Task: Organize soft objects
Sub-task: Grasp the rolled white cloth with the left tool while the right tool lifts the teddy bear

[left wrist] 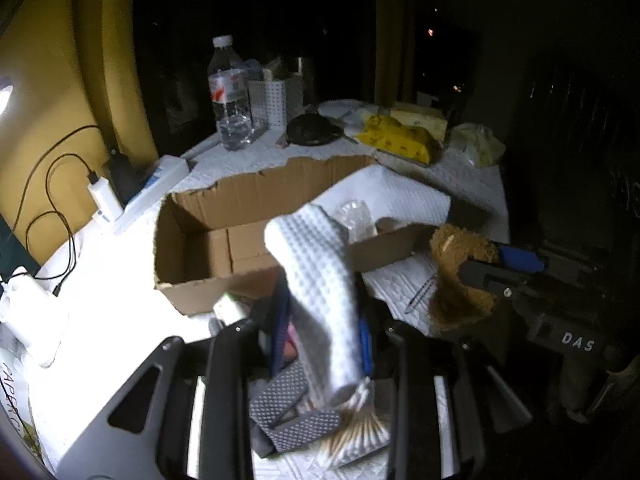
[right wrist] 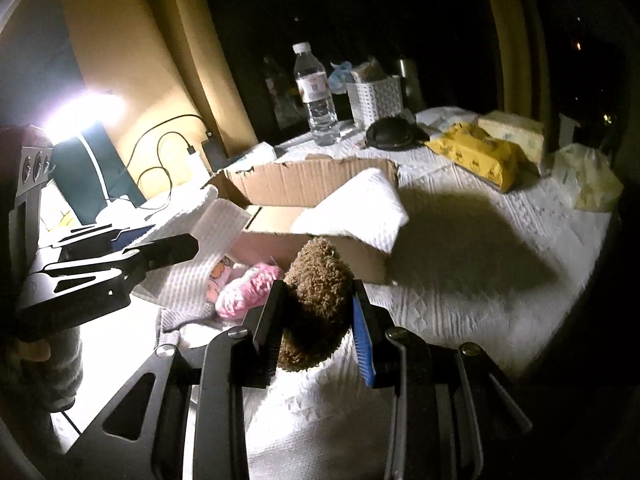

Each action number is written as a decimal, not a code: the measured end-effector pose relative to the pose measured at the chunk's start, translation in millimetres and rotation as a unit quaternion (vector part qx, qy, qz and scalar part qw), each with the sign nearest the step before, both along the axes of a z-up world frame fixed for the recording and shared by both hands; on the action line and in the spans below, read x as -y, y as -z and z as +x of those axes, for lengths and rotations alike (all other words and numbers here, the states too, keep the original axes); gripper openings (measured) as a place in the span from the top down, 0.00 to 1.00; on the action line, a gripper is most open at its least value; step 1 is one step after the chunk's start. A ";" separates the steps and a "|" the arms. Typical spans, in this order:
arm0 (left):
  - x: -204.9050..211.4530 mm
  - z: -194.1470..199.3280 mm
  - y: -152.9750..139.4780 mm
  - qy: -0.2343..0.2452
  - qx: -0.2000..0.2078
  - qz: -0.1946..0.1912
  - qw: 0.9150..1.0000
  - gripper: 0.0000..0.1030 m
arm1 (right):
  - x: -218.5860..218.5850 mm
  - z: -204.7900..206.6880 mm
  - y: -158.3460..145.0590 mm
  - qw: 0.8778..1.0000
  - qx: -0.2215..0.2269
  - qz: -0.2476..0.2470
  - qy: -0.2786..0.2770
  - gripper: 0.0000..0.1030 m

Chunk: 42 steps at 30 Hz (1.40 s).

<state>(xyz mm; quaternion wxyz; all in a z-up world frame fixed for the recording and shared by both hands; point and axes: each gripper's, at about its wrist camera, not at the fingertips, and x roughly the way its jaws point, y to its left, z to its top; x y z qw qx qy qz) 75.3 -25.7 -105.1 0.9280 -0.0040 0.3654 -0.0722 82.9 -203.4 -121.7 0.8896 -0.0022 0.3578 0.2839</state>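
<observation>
Here, a white waffle cloth [left wrist: 320, 292] hangs folded from the left gripper [left wrist: 324, 344], whose jaws are closed tight on it, lifted above the near edge of the desk [left wrist: 108, 292]. Just behind the cloth sits an open cardboard box [left wrist: 256, 196] in the middle of the desk, with a white towel [left wrist: 396, 196] draped over its right wall. To the right, the right gripper [right wrist: 316, 312] is clamped on a brown fuzzy toy [right wrist: 316, 300], jaws partly closed against its sides, holding it in front of the box's near wall. A pink knitted piece [right wrist: 250, 288] lies on the desk beside the box's near left corner, under the cloth. Below the left gripper lie a grey dotted item [left wrist: 288, 404] and a fan of cotton swabs [left wrist: 360, 428]. Toward the far edge stand a water bottle [left wrist: 230, 92], a white perforated basket [left wrist: 276, 102], a dark round object [left wrist: 312, 130] and a yellow packet [left wrist: 400, 138]. At the left edge, a charger [left wrist: 104, 196] and black cable [left wrist: 52, 200] sit by a yellow wall, near a bright lamp [right wrist: 86, 116].
</observation>
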 end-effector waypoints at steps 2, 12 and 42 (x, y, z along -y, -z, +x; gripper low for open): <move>-4.4 0.2 -2.6 -0.002 0.003 -0.002 1.000 0.72 | -2.7 -0.1 -4.7 1.000 0.004 -0.001 -0.002 0.68; -21.5 5.1 -20.9 -0.009 0.028 -0.011 1.000 0.72 | -19.3 6.7 -32.2 0.999 0.033 -0.010 -0.015 0.68; -23.9 79.8 -6.9 -0.030 0.017 -0.026 0.999 0.72 | -14.3 94.9 -36.2 0.999 0.046 -0.009 -0.001 0.68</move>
